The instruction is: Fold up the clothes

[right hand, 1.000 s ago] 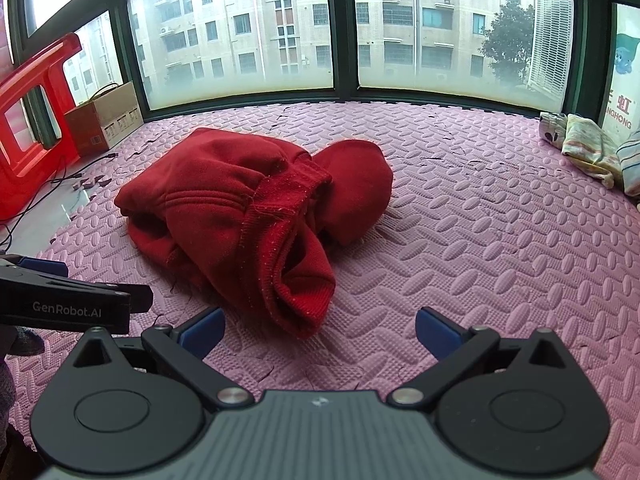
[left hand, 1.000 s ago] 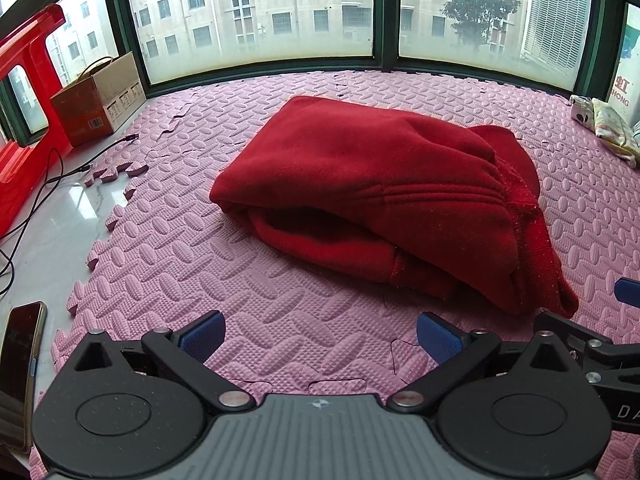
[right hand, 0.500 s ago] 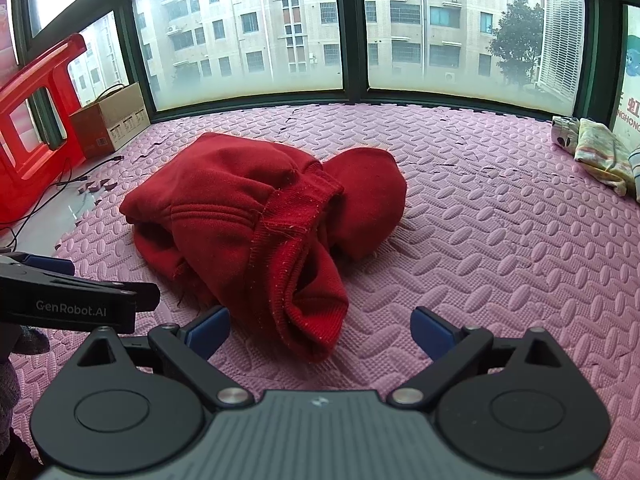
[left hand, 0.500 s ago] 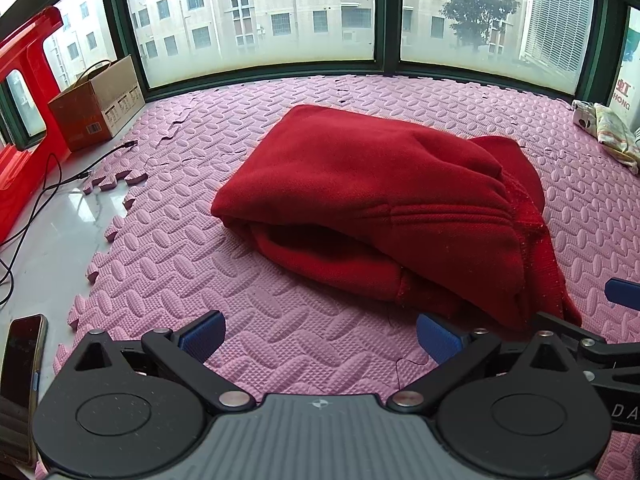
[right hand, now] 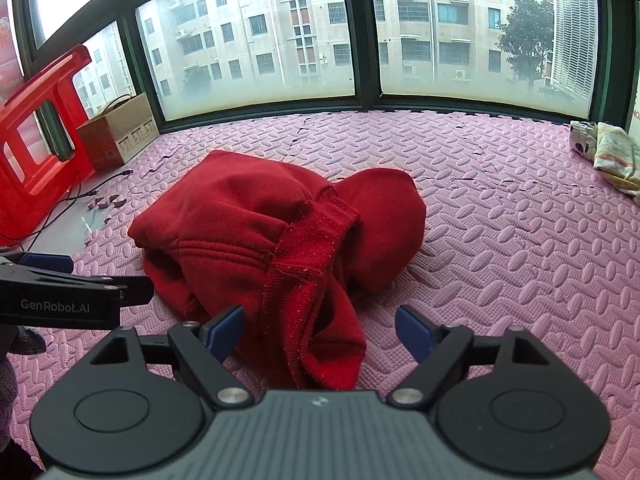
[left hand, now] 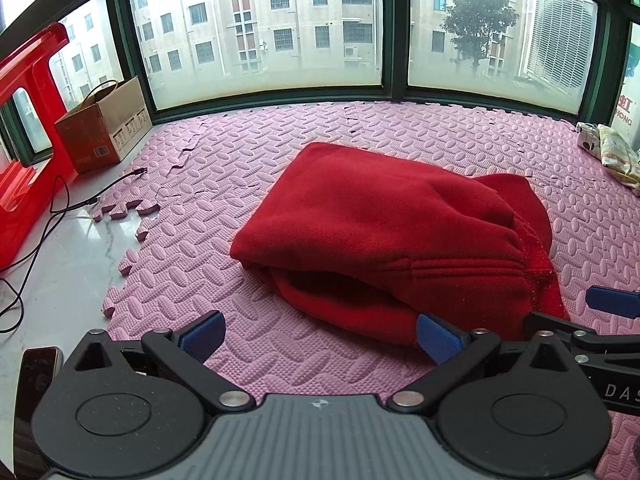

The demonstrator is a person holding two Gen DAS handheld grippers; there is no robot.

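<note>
We find the red sweater (right hand: 276, 236) lying bunched on the pink mat (right hand: 520, 240), mid-floor; its underside and inner folds are hidden. The right gripper (right hand: 320, 334) is closing, its fingers apart around the near hem, not pressing it. The left gripper (left hand: 320, 338) stands wide open, holding nothing. A phone (left hand: 34, 380) at near left is cut off.

Fleecy red garment (left hand: 384, 232), embossed foam mat (left hand: 208, 264)

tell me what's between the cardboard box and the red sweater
Bare pink mat, plus a black cable end near the box; sweater lies apart. Left wrist view.
</note>
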